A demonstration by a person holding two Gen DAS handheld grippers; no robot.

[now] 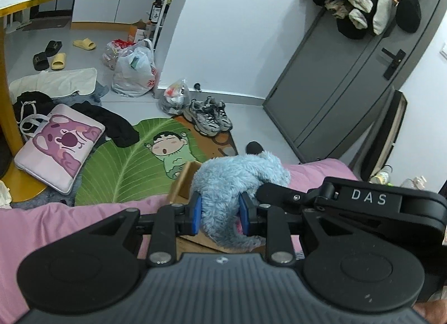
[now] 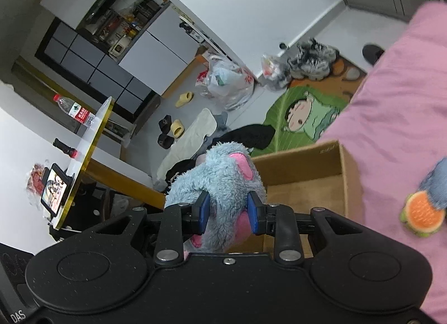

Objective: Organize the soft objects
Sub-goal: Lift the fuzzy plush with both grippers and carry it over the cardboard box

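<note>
Left wrist view showing the blue plush toy (image 1: 240, 173) hanging over the edge of the pink bed (image 1: 56, 220), just above the open cardboard box (image 1: 185, 181) standing beside it, with the left gripper (image 1: 220, 213) closing its blue pads on a shaggy limb or tail of the toy. Right wrist view showing the right gripper (image 2: 228, 213) likewise clamping fluffy blue fur near a pink ear, apparently on the same toy, though not telling for certain. Judging the main risk to be a grip on pile only: squeezing loose fur and not the stuffed body, so risking the toy sliding out while being carried over the box. Also pulling in two directions at once, possibly stretching a seam or tearing one end free of its pads. Releasing one side early and letting the toy swing past the box rim onto the green rug (image 1: 125, 162), or catching on the cardboard wall and tipping or pushing the light box. Possibly brushing the burger-shaped soft piece (image 2: 423, 213) lying blurred on the bed, near the edge, and knocking it off. Not showing the box floor fully, so leaving the free room inside uncertain.
</note>
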